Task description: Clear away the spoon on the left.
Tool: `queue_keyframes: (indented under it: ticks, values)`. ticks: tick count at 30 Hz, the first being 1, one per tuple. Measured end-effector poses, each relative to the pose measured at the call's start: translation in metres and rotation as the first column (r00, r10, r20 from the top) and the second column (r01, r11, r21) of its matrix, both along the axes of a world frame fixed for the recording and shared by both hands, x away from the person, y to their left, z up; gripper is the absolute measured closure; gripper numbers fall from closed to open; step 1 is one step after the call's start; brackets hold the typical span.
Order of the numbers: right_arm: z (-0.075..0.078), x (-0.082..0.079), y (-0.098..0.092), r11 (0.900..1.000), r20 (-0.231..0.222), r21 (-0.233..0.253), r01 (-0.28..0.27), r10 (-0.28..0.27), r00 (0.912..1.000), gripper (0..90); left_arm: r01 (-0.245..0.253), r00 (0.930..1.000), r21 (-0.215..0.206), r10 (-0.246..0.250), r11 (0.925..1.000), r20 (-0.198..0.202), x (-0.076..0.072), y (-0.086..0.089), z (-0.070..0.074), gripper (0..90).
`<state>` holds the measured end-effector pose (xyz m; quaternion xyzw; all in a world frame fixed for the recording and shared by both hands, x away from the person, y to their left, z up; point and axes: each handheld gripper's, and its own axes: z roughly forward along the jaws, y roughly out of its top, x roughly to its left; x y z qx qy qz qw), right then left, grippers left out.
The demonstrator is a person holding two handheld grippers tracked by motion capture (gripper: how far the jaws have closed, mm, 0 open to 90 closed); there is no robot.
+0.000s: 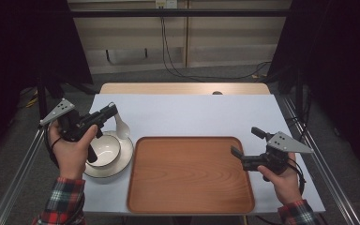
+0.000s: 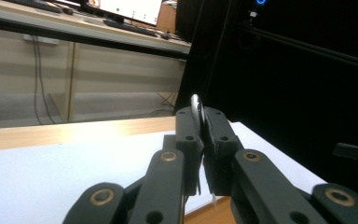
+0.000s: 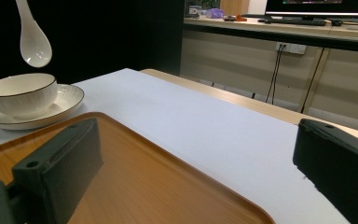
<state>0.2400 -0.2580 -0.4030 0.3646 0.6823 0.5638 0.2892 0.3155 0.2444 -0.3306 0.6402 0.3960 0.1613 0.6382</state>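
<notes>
From the high view, I have my left gripper lifted over the left side of the table, its jaws closed on the handle of a white spoon that hangs down beside the bowl. The bowl sits on a white plate at the near left, and the plate's right rim lies just beside the left edge of the wooden tray. The tray takes up the near middle of the white tabletop; the far half of that sheet is bare, giving me room to swing. My right gripper hovers over the tray's right edge, jaws spread wide with nothing between them.

In the left gripper view, the two black jaws are pressed together on the thin edge of the spoon, which sticks up between the fingertips. Beyond them the white sheet runs to the table's far wooden edge.

In the right gripper view, the jaws stand far apart and empty over the tray. The spoon hangs in the air above the bowl, apart from it, and the bowl rests on the plate at the far left. Open white sheet stretches along the tray's raised rim.
</notes>
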Motion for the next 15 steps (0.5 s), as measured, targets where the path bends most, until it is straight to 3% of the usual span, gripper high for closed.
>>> queue_keyframes:
  ticks: [15]
  values:
    - [0.000,0.000,0.000,1.000,-0.001,-0.007,-0.004,0.004,1.0000,0.8,0.082,0.9961,-0.007,-0.082,0.9966,-0.032,-0.001,-0.024,-0.011,85.4]
